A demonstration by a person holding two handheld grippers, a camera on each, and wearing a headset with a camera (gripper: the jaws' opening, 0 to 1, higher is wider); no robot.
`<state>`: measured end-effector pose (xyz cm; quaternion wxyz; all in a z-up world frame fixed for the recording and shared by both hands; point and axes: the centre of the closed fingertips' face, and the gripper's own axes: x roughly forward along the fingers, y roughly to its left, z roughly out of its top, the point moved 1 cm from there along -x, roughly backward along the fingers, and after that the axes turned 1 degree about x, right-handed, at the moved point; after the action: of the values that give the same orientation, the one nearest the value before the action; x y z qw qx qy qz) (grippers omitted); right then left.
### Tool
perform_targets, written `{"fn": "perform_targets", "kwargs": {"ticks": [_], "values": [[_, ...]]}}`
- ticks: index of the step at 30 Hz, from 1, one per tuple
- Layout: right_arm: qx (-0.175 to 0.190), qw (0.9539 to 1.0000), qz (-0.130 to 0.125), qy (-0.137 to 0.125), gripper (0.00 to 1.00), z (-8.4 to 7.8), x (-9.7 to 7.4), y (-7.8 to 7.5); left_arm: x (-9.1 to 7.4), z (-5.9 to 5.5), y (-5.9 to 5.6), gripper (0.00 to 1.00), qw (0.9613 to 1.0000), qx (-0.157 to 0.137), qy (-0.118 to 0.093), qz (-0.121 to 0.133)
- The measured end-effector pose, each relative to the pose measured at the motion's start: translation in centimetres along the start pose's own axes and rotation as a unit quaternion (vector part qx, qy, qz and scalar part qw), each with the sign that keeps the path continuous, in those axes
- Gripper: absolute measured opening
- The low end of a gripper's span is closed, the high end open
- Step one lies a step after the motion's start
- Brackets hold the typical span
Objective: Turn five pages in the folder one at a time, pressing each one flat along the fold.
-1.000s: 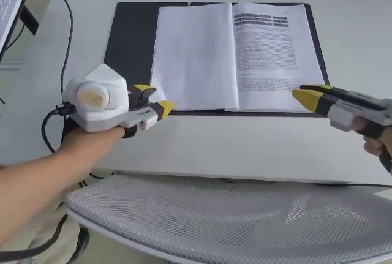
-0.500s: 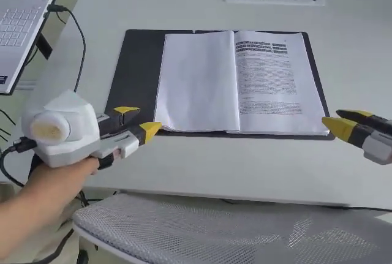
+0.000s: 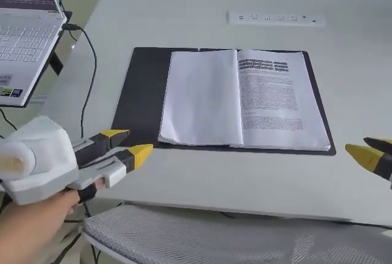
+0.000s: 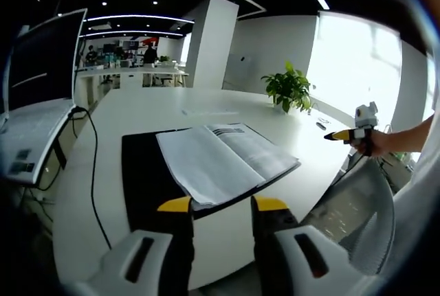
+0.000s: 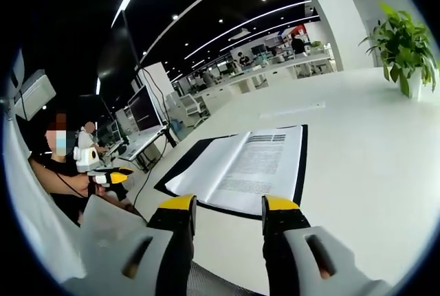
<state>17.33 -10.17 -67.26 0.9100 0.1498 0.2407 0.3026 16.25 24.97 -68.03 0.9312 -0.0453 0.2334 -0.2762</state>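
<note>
Jaws apart and empty on the left gripper [image 3: 133, 141], yellow tips aimed toward the near left corner of the folder [image 3: 141, 92] and stopping well short of it. Jaws likewise apart and empty on the right gripper [image 3: 362, 147], off the folder's near right corner and clear of the pages.

Between the two, on a white table [image 3: 245, 172]: the folder, open and flat, with a wide strip of black cover bare along its left side. Lies with its long axis across the table, left to right, the fold running straight away from the person. Blank left page [image 3: 199, 95]; printed right page [image 3: 275, 92], with dark heading lines at the top and text too small to read.

Beyond the far edge, a white power strip [image 3: 275, 18]. At far left, an open laptop [image 3: 24, 37], screen writing illegible, with a black cable [image 3: 92, 74] trailing past the table edge. Below the near edge, a mesh chair [image 3: 214, 233].
</note>
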Motion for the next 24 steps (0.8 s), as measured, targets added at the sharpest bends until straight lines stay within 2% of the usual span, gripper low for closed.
{"fn": "perform_targets", "kwargs": {"ticks": [1,5,7,12,18,24], "values": [[0.001,1.0000,-0.002,0.000,0.38,0.0,-0.1,0.0,-0.3,0.2,0.0,0.32,1.0000,-0.006,-0.004,0.000],[0.003,1.0000,-0.004,-0.008,0.40,0.3,-0.5,0.2,-0.8,0.1,0.0,0.37,0.9999,-0.014,0.001,0.005],[0.009,0.9999,-0.005,-0.012,0.40,0.4,-0.6,0.0,-1.1,-0.1,0.0,0.37,0.9998,-0.016,0.004,0.006],[0.012,0.9998,-0.009,-0.009,0.42,0.3,-1.0,-0.3,-1.7,-0.5,0.3,0.38,0.9997,-0.019,0.007,0.011],[0.008,0.9999,-0.006,-0.002,0.42,-0.1,-1.2,0.1,-2.2,-0.8,0.6,0.37,0.9996,-0.020,0.007,0.017],[0.005,1.0000,-0.003,0.001,0.41,-0.2,-1.1,0.3,-2.3,-1.0,0.5,0.37,0.9996,-0.022,0.008,0.016]]}}
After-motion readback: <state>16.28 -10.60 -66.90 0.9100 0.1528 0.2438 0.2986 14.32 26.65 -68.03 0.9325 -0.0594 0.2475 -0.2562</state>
